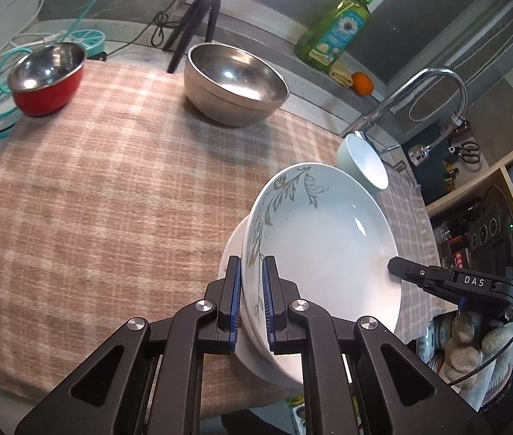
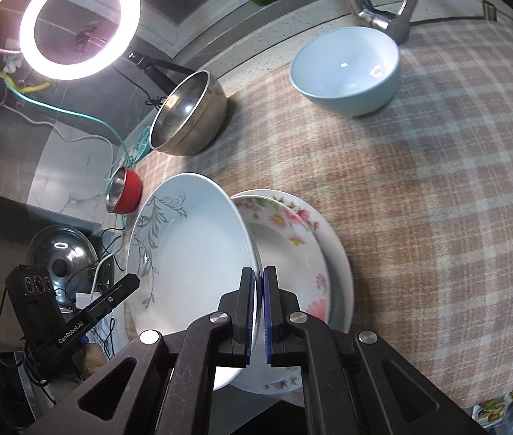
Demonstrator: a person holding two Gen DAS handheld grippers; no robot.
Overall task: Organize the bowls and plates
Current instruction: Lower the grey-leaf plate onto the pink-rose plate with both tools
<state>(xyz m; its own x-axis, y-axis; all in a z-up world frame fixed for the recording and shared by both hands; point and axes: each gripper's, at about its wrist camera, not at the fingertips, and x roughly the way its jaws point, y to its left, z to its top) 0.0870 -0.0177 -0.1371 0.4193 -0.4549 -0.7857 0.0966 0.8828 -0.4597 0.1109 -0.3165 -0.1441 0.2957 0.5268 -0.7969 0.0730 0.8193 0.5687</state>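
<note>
Left wrist view shows your left gripper [image 1: 253, 279] clamped on the rim of the leaf-patterned plate [image 1: 329, 239], 1 blue pad on each face. From the right wrist view, your right gripper [image 2: 259, 290] pinches the opposite rim of that same plate [image 2: 191, 253], so you hold it tilted between both tools, above the near edge of the checked cloth [image 1: 111, 181].

Just under and beside it lies the floral plate [image 2: 292, 239], nested on a plain white plate [image 2: 340, 272] at the cloth's near edge.

Farther back you have 3 bowls, well apart: the steel bowl [image 1: 234, 83], the red bowl [image 1: 48, 78] toward the left corner, and the pale blue bowl [image 2: 347, 69] close to the faucet [image 2: 376, 11].

A green soap bottle [image 1: 336, 29] and an orange [image 1: 361, 83] sit on the ledge behind.
</note>
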